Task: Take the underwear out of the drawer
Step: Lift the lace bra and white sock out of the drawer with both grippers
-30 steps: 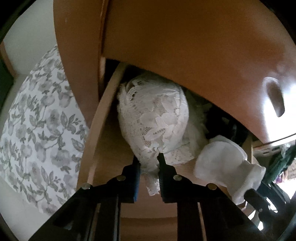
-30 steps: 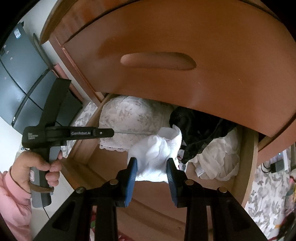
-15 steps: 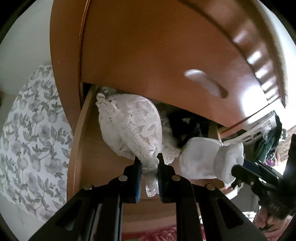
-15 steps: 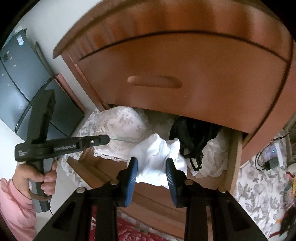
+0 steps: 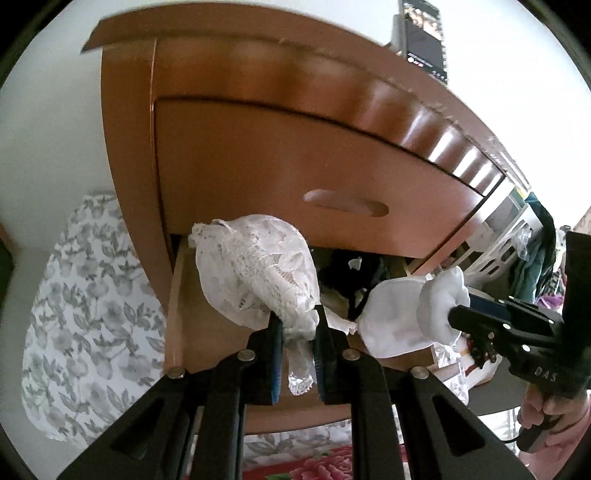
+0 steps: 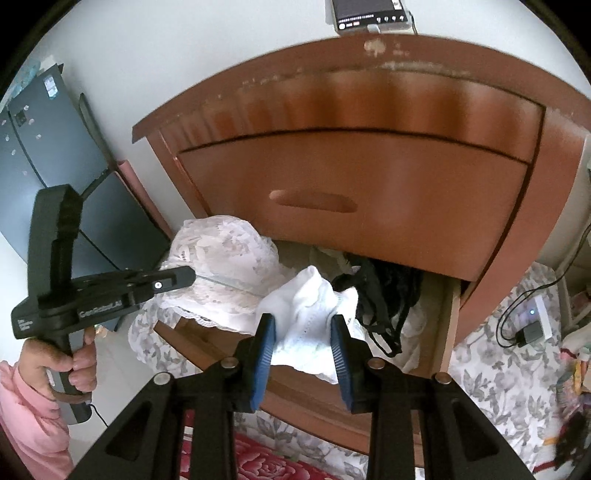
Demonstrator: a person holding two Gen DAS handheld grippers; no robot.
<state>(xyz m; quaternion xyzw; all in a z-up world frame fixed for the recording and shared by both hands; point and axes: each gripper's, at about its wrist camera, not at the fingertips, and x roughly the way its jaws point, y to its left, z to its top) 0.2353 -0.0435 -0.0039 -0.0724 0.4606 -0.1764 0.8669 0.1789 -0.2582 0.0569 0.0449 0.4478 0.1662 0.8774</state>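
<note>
Left gripper (image 5: pixel 297 325) fingers pinch lace bra (image 5: pixel 258 273); right gripper (image 6: pixel 303 325) fingers pinch white underwear (image 6: pixel 314 314) — only right view shows pink sleeve (image 6: pixel 26 424).

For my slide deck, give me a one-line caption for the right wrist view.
Right gripper clamps plain white cotton underwear above the open wooden drawer; left gripper holds white lace underwear.

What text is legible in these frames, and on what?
"GenRobot.AI": side of the left gripper.
"DAS": body of the right gripper, rest cut off.
Small print on the left gripper's rear: too small to read.
Phone screen text: too blurred.
Sticker on the dark panel: unreadable.
</note>
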